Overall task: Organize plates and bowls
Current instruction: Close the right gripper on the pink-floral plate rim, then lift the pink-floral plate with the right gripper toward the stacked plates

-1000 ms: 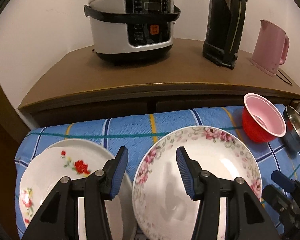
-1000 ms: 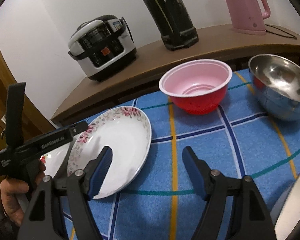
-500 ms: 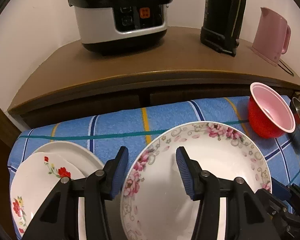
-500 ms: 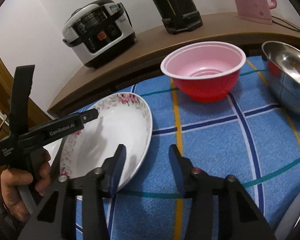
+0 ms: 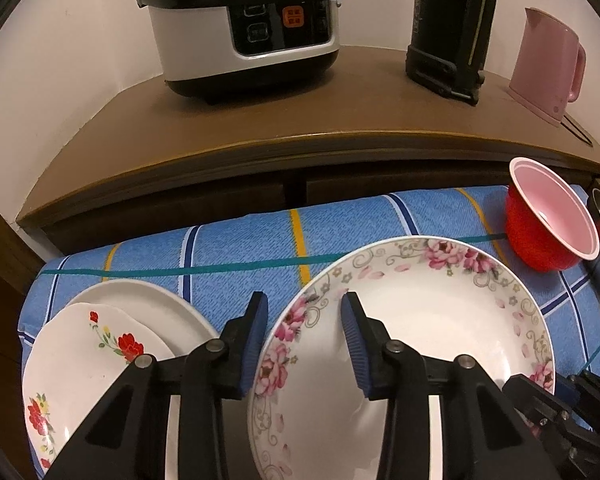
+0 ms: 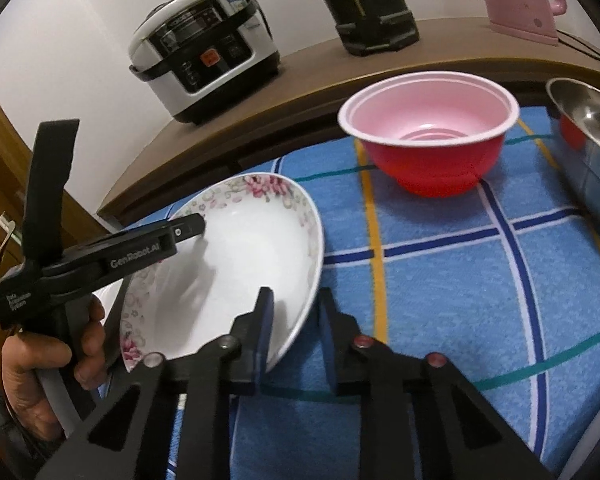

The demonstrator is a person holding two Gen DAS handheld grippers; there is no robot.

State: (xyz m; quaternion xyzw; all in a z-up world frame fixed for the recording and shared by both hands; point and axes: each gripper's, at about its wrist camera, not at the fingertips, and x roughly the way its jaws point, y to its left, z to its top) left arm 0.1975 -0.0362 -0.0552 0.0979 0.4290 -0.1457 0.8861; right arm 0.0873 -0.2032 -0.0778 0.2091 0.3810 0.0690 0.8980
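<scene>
The pink-flowered plate (image 5: 440, 320) sits tilted on the blue checked cloth (image 5: 240, 248), and nothing lies in it. The left gripper (image 5: 304, 312) straddles its near-left rim, one finger outside and one over the white basin; the jaws stand well apart with a clear gap to the rim, so it grips nothing. The right gripper (image 6: 296, 312) has its fingers narrowly parted on either side of the plate's right edge, and I cannot tell whether they press it. Just left of the flowered plate lies a stack: a red-flowered plate (image 5: 92, 360) on a plain white plate (image 5: 160, 304). Beyond the flowered plate to the right stands a red bowl (image 6: 432, 136) with a pink inside, empty, and past it a steel bowl (image 6: 588, 136), also empty. Behind the plate, on the wooden counter (image 5: 300, 108), stand a rice cooker (image 5: 244, 24) and a pink kettle (image 5: 548, 68).
</scene>
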